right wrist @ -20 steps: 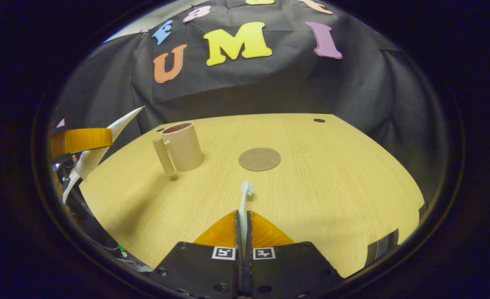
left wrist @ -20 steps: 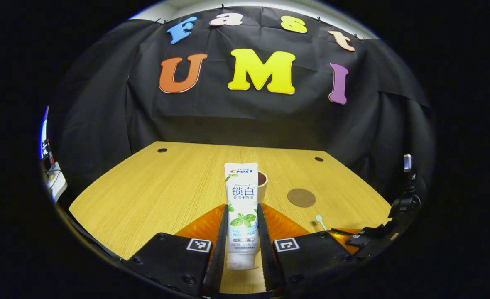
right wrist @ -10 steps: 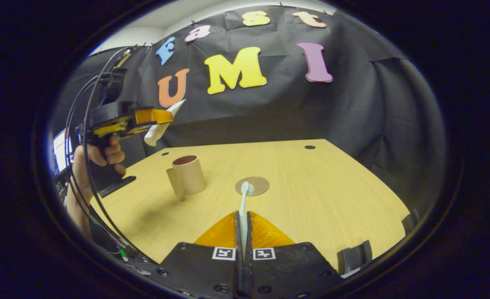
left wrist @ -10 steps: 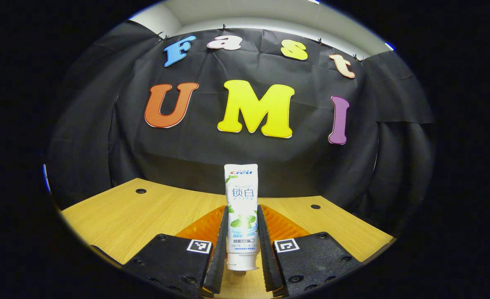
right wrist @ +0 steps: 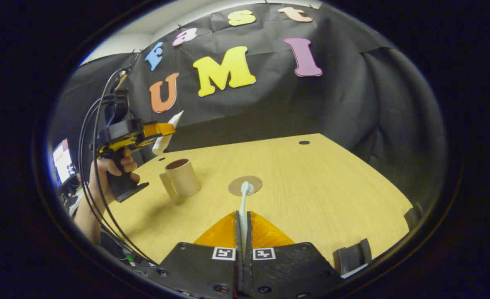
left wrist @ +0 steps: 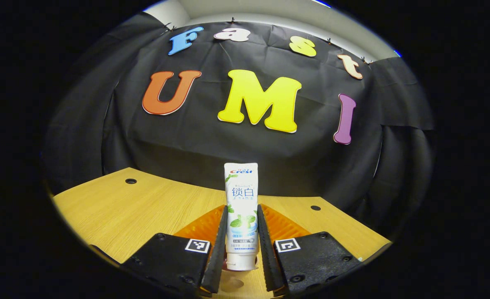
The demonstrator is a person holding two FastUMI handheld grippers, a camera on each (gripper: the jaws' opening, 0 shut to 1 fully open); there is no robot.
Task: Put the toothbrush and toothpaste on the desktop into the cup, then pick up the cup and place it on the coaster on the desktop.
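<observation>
My left gripper (left wrist: 241, 226) is shut on a white toothpaste tube (left wrist: 241, 211), cap end toward the camera, tail pointing up and away. In the right gripper view that same gripper (right wrist: 158, 129) hangs in the air above and just left of the beige handled cup (right wrist: 181, 179), with the toothpaste tube (right wrist: 168, 133) slanting out of it. My right gripper (right wrist: 243, 220) is shut on a white toothbrush (right wrist: 243, 207), bristle head forward, over the near side of the round brown coaster (right wrist: 245, 185). The cup stands upright on the wooden desktop (right wrist: 311, 187), left of the coaster.
A person's hand (right wrist: 112, 170) grips the left gripper's handle, with cables (right wrist: 91, 166) trailing down at the desk's left edge. Small dark holes (right wrist: 304, 142) mark the far desktop corners. A screen (right wrist: 62, 160) glows beyond the left edge.
The left gripper has lifted high with the toothpaste and its view has tilted up off the desk. The right gripper has risen with the toothbrush and turned slightly right.
</observation>
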